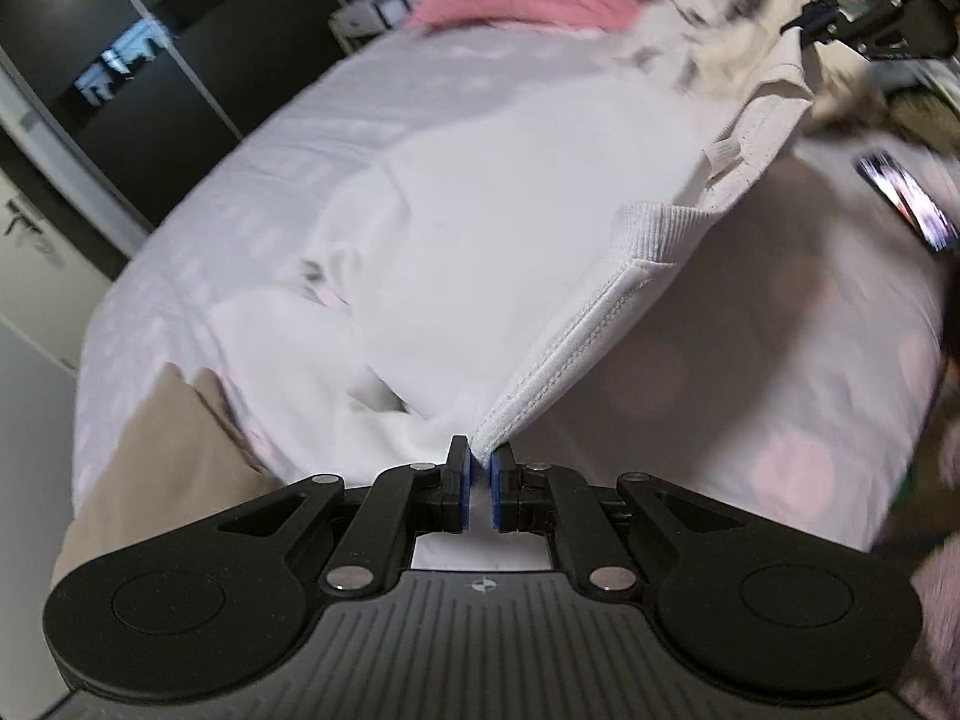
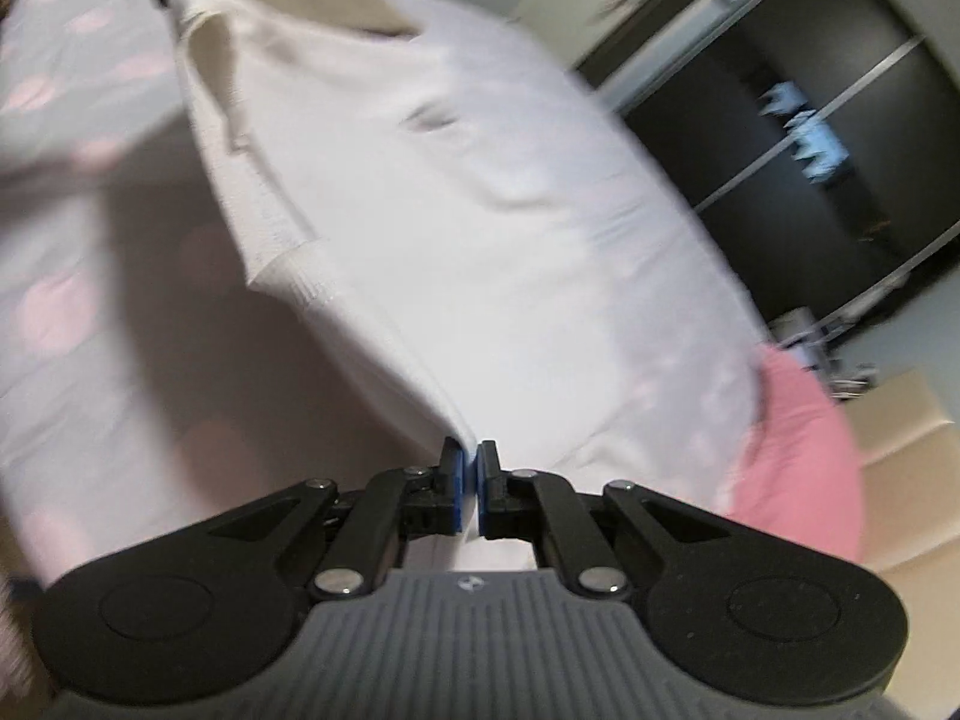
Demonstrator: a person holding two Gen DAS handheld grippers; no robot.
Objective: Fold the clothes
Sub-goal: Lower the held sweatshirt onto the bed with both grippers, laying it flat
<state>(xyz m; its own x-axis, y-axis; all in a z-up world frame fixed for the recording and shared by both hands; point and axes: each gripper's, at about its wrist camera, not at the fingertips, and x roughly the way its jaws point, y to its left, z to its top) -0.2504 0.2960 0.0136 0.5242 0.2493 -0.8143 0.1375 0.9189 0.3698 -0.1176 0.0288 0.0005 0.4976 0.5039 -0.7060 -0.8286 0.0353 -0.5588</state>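
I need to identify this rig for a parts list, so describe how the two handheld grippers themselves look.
The left gripper and right gripper look alike: matte black linkage arms with silver pivot pins, round black discs at either side, a grey ribbed base plate bearing a small round emblem, and narrow black fingers faced with blue pads. No cables, hands or sleeves show.

- The left gripper, black with blue pads, is pointed down at a slant. Its jaws are pressed tight on the stitched edge of a white cloth shirt.
- The right gripper, black with blue pads too, is tilted down. Its jaws are clamped on another edge of the white cloth shirt.
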